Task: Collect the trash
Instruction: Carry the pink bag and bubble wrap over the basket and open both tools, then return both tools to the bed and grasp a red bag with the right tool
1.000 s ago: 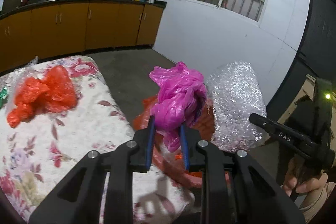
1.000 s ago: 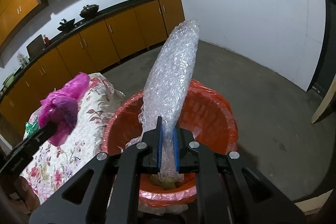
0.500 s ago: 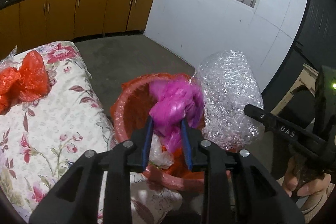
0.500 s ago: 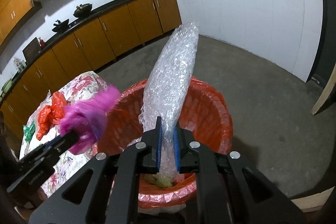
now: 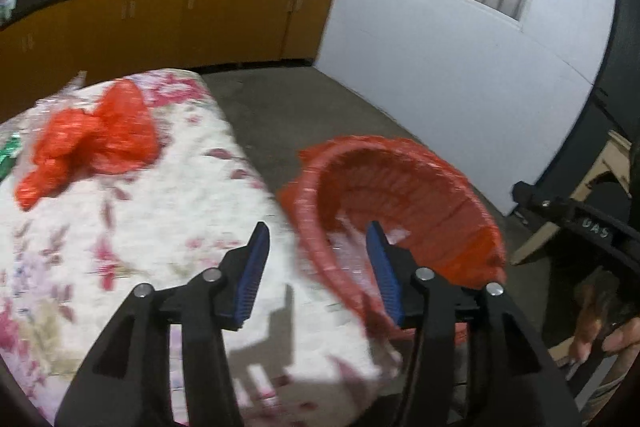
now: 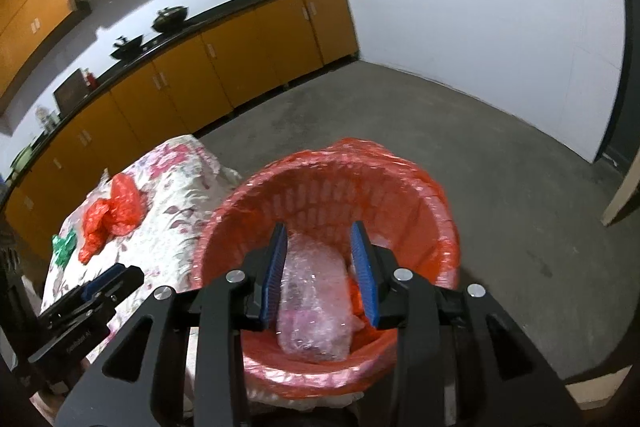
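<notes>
The right tongs (image 6: 319,269) are opening, nothing pinched between their blue pads; just below them the bubble wrap bundle (image 6: 313,307) is lying inside the red-lined basket (image 6: 434,211), something pink showing through it. The left tongs (image 5: 318,269) are also opening and carrying nothing, hanging over the near basket rim and the floral-clothed desk (image 5: 160,227). Farther left on that desk, a crumpled red plastic bag (image 5: 90,143) and a green scrap (image 6: 64,245) are lying.

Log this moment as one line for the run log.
left gripper: opening, empty | right gripper: opening, empty | bubble wrap: in bin | red bag: on table
</notes>
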Available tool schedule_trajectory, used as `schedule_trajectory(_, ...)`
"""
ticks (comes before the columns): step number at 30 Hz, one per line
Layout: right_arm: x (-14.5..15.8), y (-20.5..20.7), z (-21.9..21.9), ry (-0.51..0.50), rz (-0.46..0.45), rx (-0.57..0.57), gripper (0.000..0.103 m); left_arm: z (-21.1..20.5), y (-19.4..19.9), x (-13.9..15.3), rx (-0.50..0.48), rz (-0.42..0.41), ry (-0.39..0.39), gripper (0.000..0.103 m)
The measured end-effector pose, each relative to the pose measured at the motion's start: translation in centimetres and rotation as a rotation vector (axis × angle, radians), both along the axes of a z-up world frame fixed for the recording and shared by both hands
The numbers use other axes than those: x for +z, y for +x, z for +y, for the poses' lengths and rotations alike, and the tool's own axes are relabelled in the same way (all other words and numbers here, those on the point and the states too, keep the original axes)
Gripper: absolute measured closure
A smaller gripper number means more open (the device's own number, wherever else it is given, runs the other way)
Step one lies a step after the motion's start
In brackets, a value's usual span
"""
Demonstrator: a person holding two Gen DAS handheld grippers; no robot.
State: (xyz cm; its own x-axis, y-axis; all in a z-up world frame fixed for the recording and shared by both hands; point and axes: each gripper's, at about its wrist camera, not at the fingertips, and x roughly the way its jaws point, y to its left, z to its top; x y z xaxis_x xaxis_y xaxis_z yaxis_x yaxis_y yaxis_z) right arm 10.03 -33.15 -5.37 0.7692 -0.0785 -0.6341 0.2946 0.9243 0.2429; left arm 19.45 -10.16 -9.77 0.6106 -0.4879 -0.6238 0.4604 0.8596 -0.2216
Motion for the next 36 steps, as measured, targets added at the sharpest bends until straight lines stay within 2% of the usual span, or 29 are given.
schedule_trajectory(2,0.1,0.3,0.9,-0.004,-0.008,0.029,0.057,1.7,0.1,0.1,0.037,-0.007,0.014,0.051)
schedule_trajectory(10,1.4,2.3,5.6,-0.045,-0.033,0.144,0.041,7.9,0.4,0.6,0.186,-0.047,0.064,0.047)
schedule_trajectory(25,3.0,8.3,16.1,-0.04,-0.049,0.405,0.041,19.5,0.5,1.3,0.459,-0.098,0.114,0.044)
schedule_trajectory(31,2.2,11.4,19.7,-0.04,-0.022,0.478,0.042,23.3,0.9,0.9,0.544,-0.094,0.135,0.044)
schedule_trajectory(36,1.1,15.1,21.6,-0.038,0.009,0.504,0.046,26.4,2.5,1.0,0.617,-0.094,0.144,0.044)
